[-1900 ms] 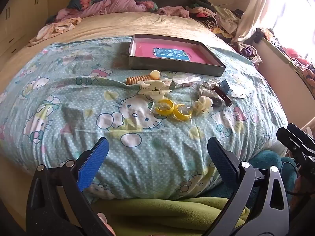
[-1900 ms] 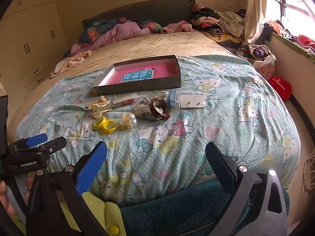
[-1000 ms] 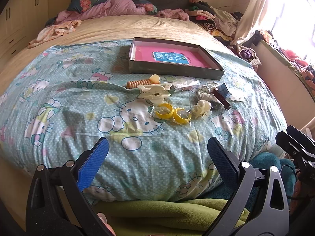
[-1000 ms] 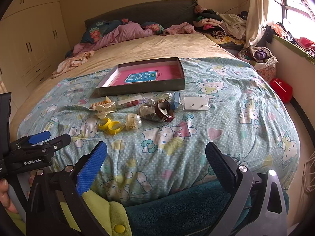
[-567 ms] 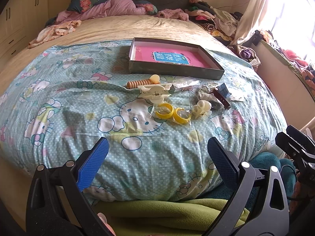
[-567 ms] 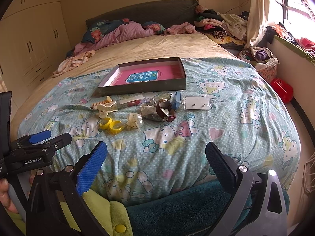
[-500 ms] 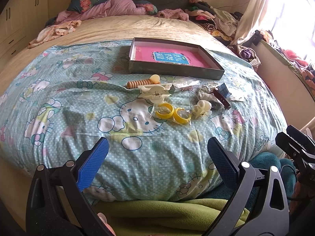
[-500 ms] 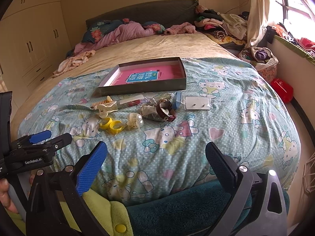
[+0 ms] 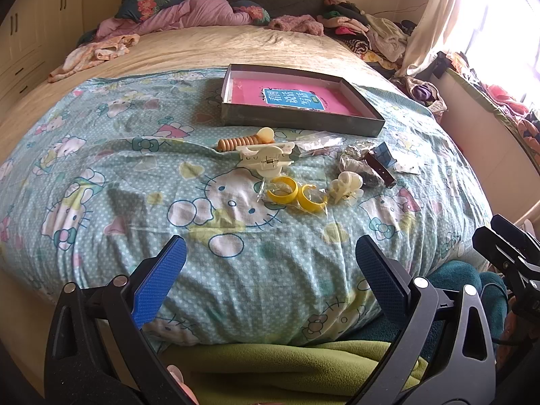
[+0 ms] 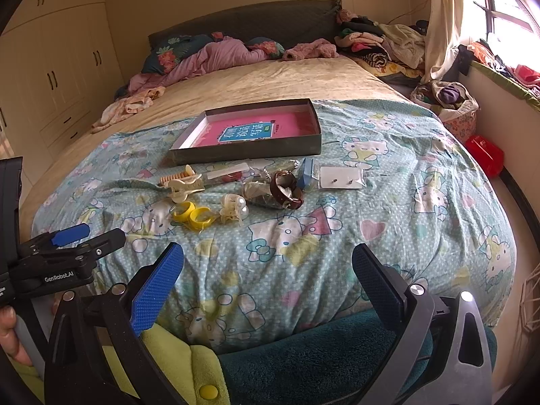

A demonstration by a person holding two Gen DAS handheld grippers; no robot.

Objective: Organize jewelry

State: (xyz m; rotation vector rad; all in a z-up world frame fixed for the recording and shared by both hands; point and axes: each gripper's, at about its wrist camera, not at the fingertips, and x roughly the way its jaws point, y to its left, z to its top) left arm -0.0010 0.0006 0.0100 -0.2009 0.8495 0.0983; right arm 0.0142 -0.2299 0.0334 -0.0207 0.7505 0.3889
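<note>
Only in right wrist view: earring card (image 10: 341, 177) right of brown bracelet (image 10: 287, 190) | left tongs (image 9: 270, 266), right tongs (image 10: 268, 270) spread wide, grasping nothing, touching nothing | yellow rings (image 9: 297, 195) on bed (image 9: 101, 168), before open box (image 9: 297, 125)

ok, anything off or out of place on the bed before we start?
Nothing damaged or spilled. The jewelry, including the yellow hoops, cream hair clip and brown watch, lies loose on the quilt in front of the box, which holds none of it. Both tools are open and empty.
</note>
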